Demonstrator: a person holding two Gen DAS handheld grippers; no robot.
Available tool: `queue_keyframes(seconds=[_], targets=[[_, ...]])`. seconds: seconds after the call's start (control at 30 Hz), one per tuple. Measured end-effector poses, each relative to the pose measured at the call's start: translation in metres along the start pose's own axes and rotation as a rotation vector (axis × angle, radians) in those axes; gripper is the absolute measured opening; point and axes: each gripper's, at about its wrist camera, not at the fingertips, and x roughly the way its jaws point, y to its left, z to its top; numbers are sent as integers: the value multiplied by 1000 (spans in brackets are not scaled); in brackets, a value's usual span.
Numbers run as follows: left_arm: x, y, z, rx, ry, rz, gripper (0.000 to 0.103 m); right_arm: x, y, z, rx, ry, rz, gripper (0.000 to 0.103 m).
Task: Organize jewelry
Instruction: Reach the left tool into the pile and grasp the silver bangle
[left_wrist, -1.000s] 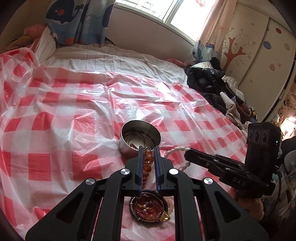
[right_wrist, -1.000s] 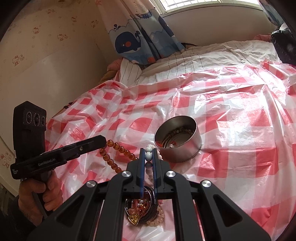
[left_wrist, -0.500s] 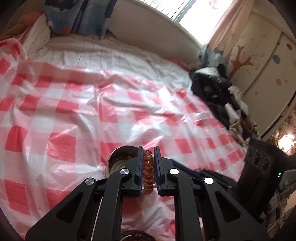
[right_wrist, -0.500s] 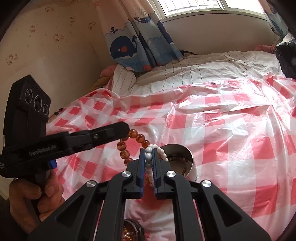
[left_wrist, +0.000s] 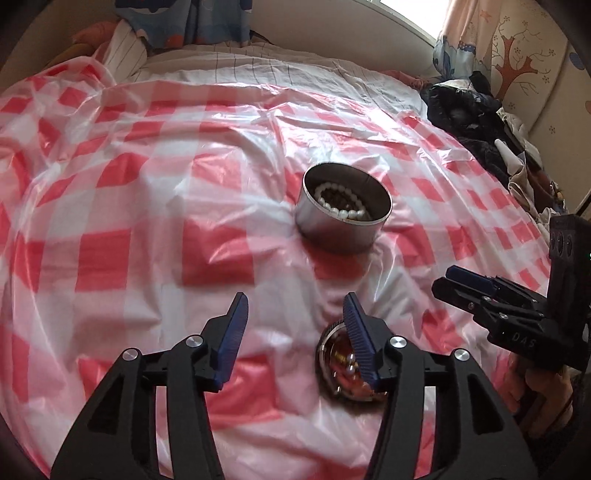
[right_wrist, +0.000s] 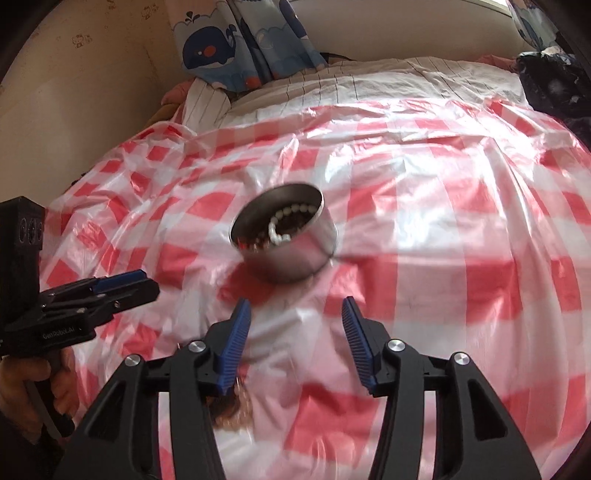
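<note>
A round steel tin (left_wrist: 334, 236) (right_wrist: 295, 258) stands on the red-and-white checked plastic sheet (left_wrist: 110, 221). Inside it lie a white pearl bracelet (left_wrist: 341, 212) (right_wrist: 275, 230) and dark amber beads (left_wrist: 338, 199). My left gripper (left_wrist: 295, 297) (right_wrist: 149, 283) hangs short of the tin, its jaws opening, with nothing between them. My right gripper (right_wrist: 295, 302) (left_wrist: 443, 279) is beside it, jaws also opening and empty. A small dark dish of mixed jewelry (left_wrist: 341, 369) sits under my left gripper's right finger. In the right wrist view this dish (right_wrist: 231, 406) is blurred and partly hidden.
A pile of dark clothes (left_wrist: 476, 122) lies at the bed's right edge by a wardrobe with a tree picture (left_wrist: 517, 55). Whale-print curtains (right_wrist: 221, 48) and a striped sheet (right_wrist: 369, 81) are at the far end. A person's hand (right_wrist: 37, 387) holds the left gripper.
Both grippers were shut on bracelets, amber in the left and pearl in the right, and lifted them over the tin. Now both are open and lower, and the bracelets lie in the tin.
</note>
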Motion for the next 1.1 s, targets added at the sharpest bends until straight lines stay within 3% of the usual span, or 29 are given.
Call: queue_keyframes(seconds=[0.1,0.2,0.5,0.63,0.77,0.93,1.1], targets=[[-3,-1,-26,-22,19,-13,52,-3,4,-25,20,15,24,52],[-4,-13,-41,21,4,4,52,-4,18,-41,-30,-1,3,52],[10,-37,-40,129,-49,48,50,-1,14,-65,8,-45,-23,54],[23,-39,-35,156,-32,52,36,1,17,-68,-14,-64,-44,59],[37,-41,-37,178,16,86,8,3,18,-67,-18,-67,-39,63],[12,-32,-33,103,-24,-20,6,3,17,-68,-16,-69,-36,64],[-10,-3,-30,-70,-61,-128,6,1,17,-68,-15,-79,-39,65]])
